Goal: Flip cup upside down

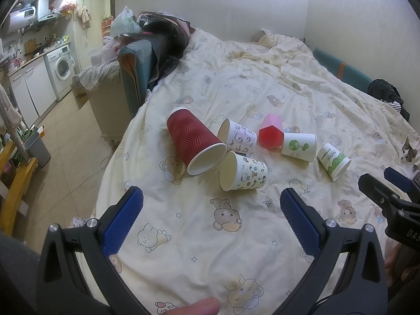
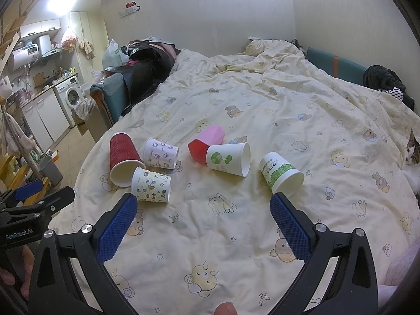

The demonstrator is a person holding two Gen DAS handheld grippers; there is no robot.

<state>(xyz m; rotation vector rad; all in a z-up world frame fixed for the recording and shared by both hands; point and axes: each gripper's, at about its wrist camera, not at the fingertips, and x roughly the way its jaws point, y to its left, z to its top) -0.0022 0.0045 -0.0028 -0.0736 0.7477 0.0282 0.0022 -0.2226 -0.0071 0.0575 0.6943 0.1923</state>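
Several cups lie on their sides on the bed: a red ribbed cup (image 1: 195, 141) (image 2: 123, 157), a pink-print cup (image 1: 237, 136) (image 2: 161, 153), a yellow cartoon cup (image 1: 244, 172) (image 2: 152, 185), a pink faceted cup (image 1: 271, 131) (image 2: 207, 143), a white cup with a green tree (image 1: 299, 144) (image 2: 228, 158) and a green "PAPER" cup (image 1: 333, 161) (image 2: 282, 174). My left gripper (image 1: 210, 204) is open and empty, short of the yellow cup. My right gripper (image 2: 203, 211) is open and empty, near the "PAPER" cup; it also shows in the left wrist view (image 1: 386, 186).
The cups rest on a cream cartoon-print duvet (image 1: 262, 92) (image 2: 288, 110). A cat (image 1: 409, 153) (image 2: 413, 152) lies at the right edge. Clothes and bags (image 1: 157, 34) are piled at the bed's far left. The floor and kitchen units (image 1: 47, 84) lie left.
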